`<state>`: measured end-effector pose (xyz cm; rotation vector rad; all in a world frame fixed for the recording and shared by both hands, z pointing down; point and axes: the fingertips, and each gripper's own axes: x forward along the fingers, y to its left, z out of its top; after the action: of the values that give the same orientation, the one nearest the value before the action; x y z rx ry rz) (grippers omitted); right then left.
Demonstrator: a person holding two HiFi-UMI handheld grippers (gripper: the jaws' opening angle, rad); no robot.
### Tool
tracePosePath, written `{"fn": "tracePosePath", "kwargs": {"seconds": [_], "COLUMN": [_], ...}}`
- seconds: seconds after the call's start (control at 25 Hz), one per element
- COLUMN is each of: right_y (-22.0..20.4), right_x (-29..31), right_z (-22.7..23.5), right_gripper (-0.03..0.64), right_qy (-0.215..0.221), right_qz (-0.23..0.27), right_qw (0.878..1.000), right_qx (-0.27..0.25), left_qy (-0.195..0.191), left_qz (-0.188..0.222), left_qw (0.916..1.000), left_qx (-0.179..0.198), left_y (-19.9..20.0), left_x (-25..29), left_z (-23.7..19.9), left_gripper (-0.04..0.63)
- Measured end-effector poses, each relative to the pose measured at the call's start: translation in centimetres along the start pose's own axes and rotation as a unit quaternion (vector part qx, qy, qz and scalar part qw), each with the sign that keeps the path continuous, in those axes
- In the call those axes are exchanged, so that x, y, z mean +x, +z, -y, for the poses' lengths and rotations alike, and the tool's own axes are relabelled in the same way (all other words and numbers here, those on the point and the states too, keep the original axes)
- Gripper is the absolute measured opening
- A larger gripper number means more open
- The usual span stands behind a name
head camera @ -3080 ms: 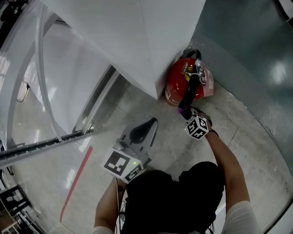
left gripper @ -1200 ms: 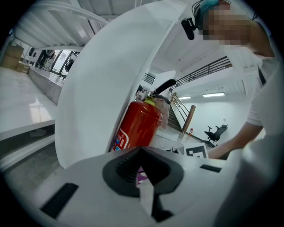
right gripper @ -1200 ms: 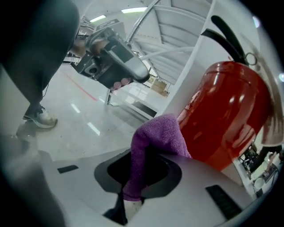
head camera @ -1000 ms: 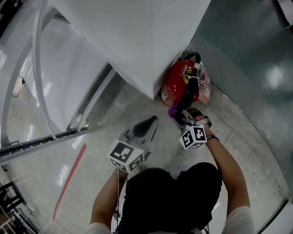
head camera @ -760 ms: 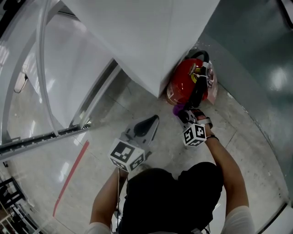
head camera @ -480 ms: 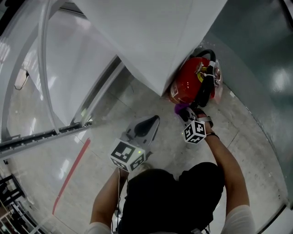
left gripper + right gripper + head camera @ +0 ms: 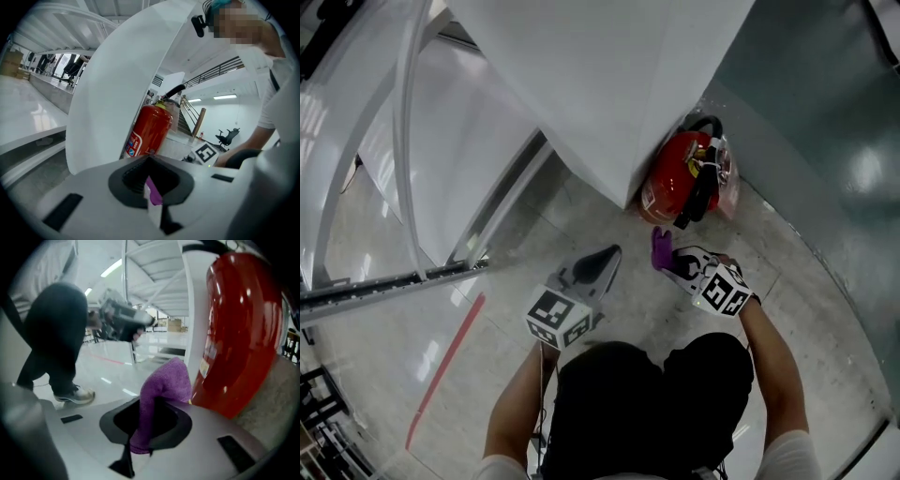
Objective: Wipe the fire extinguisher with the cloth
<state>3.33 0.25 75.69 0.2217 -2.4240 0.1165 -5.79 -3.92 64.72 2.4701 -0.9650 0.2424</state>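
Presently the right gripper (image 7: 673,263) is clamped on the purple cloth (image 7: 661,249). A fold pokes past its jaws so that fabric, not plastic, meets the fire extinguisher (image 7: 679,184), which stands at one o'clock against the white column (image 7: 609,84). The cloth hangs just beside the red body, at its six o'clock. Meanwhile the left gripper (image 7: 607,255) waits clenched at eleven o'clock, likely keeping clear.

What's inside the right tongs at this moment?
A purple cloth is pinched in the right tongs, its free end folding up beside the fire extinguisher. The part down between the jaws is covered.
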Motion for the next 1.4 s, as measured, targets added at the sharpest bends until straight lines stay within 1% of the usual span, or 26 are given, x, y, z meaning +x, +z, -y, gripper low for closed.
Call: {"fn": "tracePosePath", "kwargs": {"seconds": [0.08, 0.12, 0.2, 0.24, 0.32, 0.4, 0.48, 0.52, 0.6, 0.72, 0.76, 0.8, 0.92, 0.96, 1.04, 1.12, 1.16, 1.24, 1.28, 1.32, 1.36, 1.4], "right_y": [2.4, 3.2, 4.2, 4.6, 5.2, 6.0, 7.0, 7.4, 7.5, 6.9, 6.9, 7.0, 7.1, 7.2, 7.3, 7.4, 7.4, 7.5, 7.6, 7.7, 7.8, 7.9], "right_x": [-2.8, -3.9, -5.7, -6.4, -7.5, -8.3, -9.0, -9.4, -9.7, -9.7, -9.7, -9.7, -9.7, -9.8, -9.9, -10.1, -10.1, -10.2, -10.2, -10.2, -10.2, -10.2], "right_z": [-1.2, -1.7, -2.4, -2.6, -2.9, -3.0, -3.4, -3.8, -4.7, -6.0, -6.4, -6.8, -7.8, -7.9, -7.9, -7.2, -6.8, -6.2, -5.9, -5.7, -5.5, -5.2], "right_gripper": [0.054, 0.054, 0.054, 0.054, 0.054, 0.054, 0.054, 0.054, 0.054, 0.054, 0.054, 0.054, 0.054, 0.054, 0.054, 0.054, 0.054, 0.054, 0.054, 0.054, 0.054, 0.054], "right_qy": [0.026, 0.039, 0.061, 0.069, 0.082, 0.096, 0.118, 0.132, 0.165, 0.213, 0.227, 0.24, 0.272, 0.28, 0.292, 0.291, 0.288, 0.282, 0.278, 0.273, 0.268, 0.264], "right_qz": [0.023, 0.025, 0.011, 0.001, -0.016, -0.02, -0.018, -0.021, -0.043, -0.089, -0.098, -0.104, -0.12, -0.123, -0.128, -0.131, -0.132, -0.129, -0.127, -0.124, -0.121, -0.115], "right_qw": [0.999, 0.998, 0.995, 0.993, 0.989, 0.985, 0.981, 0.977, 0.966, 0.944, 0.937, 0.931, 0.914, 0.911, 0.908, 0.91, 0.913, 0.917, 0.919, 0.921, 0.924, 0.927], "right_qx": [-0.019, -0.034, -0.072, -0.091, -0.12, -0.139, -0.156, -0.166, -0.193, -0.236, -0.247, -0.256, -0.275, -0.277, -0.272, -0.264, -0.259, -0.252, -0.249, -0.247, -0.245, -0.241], "left_qy": [-0.032, -0.053, -0.094, -0.111, -0.145, -0.174, -0.201, -0.213, -0.23, -0.251, -0.261, -0.273, -0.301, -0.307, -0.316, -0.324, -0.326, -0.325, -0.323, -0.318, -0.311, -0.303], "left_qz": [0.012, 0.019, 0.024, 0.022, 0.018, 0.014, 0.008, 0.007, 0.007, -0.005, -0.011, -0.017, -0.041, -0.046, -0.058, -0.076, -0.084, -0.091, -0.091, -0.086, -0.078, -0.068], "left_qw": [0.9993, 0.9979, 0.993, 0.99, 0.9833, 0.9756, 0.9672, 0.963, 0.9545, 0.9388, 0.9333, 0.9285, 0.9186, 0.9147, 0.9042, 0.8914, 0.8869, 0.8835, 0.8846, 0.8883, 0.895, 0.9039], "left_qx": [0.015, 0.031, 0.068, 0.084, 0.109, 0.133, 0.156, 0.166, 0.19, 0.236, 0.246, 0.251, 0.253, 0.259, 0.281, 0.308, 0.316, 0.324, 0.324, 0.32, 0.31, 0.294], "left_y": [0.4, 0.9, 1.9, 2.3, 2.5, 2.4, 2.2, 2.2, 2.3, 1.8, 1.5, 1.2, 0.2, 0.1, -0.6, -1.8, -2.2, -2.5, -2.4, -2.2, -1.8, -1.2], "left_x": [0.2, 0.3, 0.6, 0.7, 0.9, 1.1, 1.2, 1.3, 1.3, 1.1, 1.0, 0.8, 0.1, 0.0, -0.1, 0.0, 0.0, 0.1, 0.2, 0.4, 0.5, 0.6], "left_z": [1.1, 2.1, 4.2, 5.2, 6.8, 8.0, 8.9, 9.3, 10.0, 10.9, 11.3, 11.7, 12.5, 12.6, 12.7, 12.7, 12.7, 12.8, 12.7, 12.6, 12.4, 12.2], "left_gripper": [0.005, 0.005, 0.005, 0.023, 0.15, 0.204, 0.229, 0.235, 0.252, 0.259, 0.261, 0.261, 0.261, 0.261, 0.262, 0.261, 0.262, 0.261, 0.261, 0.259, 0.225, 0.158]}}
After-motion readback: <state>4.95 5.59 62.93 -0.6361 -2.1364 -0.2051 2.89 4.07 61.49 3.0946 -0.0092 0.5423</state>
